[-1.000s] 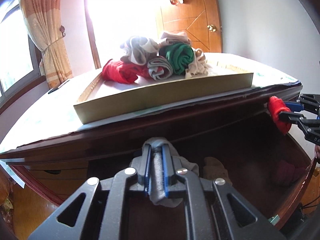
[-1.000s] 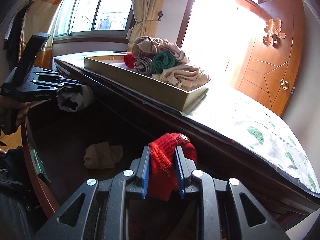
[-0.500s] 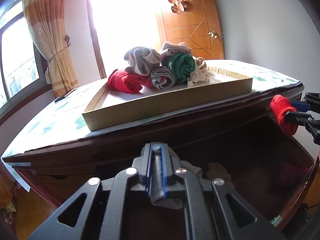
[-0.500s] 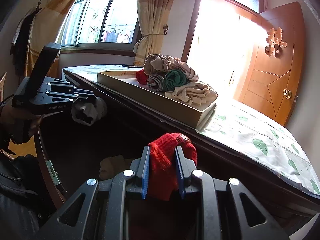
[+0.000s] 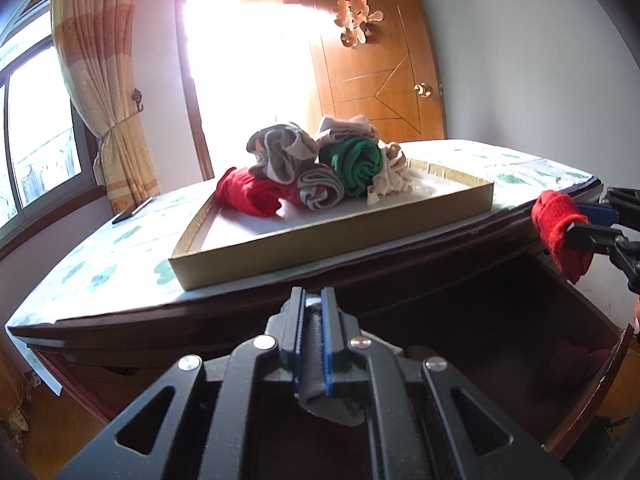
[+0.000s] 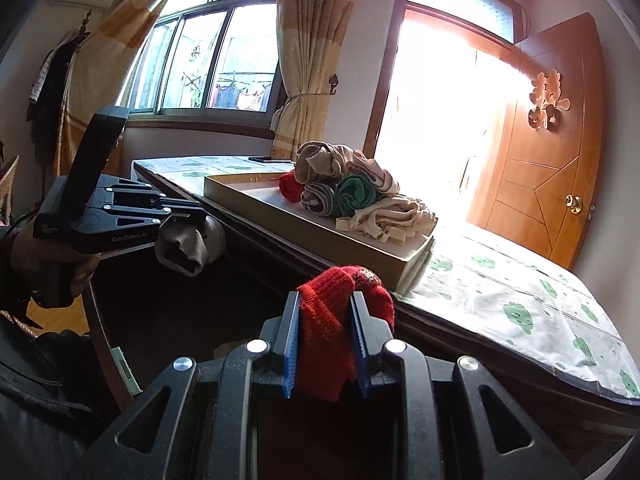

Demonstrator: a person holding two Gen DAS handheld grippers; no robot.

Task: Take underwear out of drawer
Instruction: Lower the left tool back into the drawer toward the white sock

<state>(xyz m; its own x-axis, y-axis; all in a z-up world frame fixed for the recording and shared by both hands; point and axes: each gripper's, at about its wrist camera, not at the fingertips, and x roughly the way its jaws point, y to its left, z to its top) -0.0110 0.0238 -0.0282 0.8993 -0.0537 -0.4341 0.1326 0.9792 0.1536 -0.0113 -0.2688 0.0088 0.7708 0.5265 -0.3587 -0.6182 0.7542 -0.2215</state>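
Note:
My left gripper (image 5: 311, 304) is shut on a rolled grey underwear (image 5: 320, 392), held above the open dark wooden drawer (image 5: 592, 384); from the right wrist view the gripper (image 6: 188, 216) holds the grey roll (image 6: 188, 246). My right gripper (image 6: 325, 300) is shut on a red knitted underwear (image 6: 332, 320), also above the drawer; in the left wrist view it shows at the right (image 5: 588, 220) with the red piece (image 5: 560, 228). A dark red piece (image 5: 576, 360) lies in the drawer's right corner.
A shallow cardboard box (image 5: 320, 240) sits on the dresser top, holding several rolled garments: red (image 5: 252, 194), grey (image 5: 320, 190), green (image 5: 356, 164), beige (image 6: 384, 216). A patterned cloth (image 6: 520, 296) covers the top. A wooden door (image 5: 384, 80) stands behind.
Both grippers have risen with their garments, from inside the drawer to about the level of the dresser top. The grips are unchanged.

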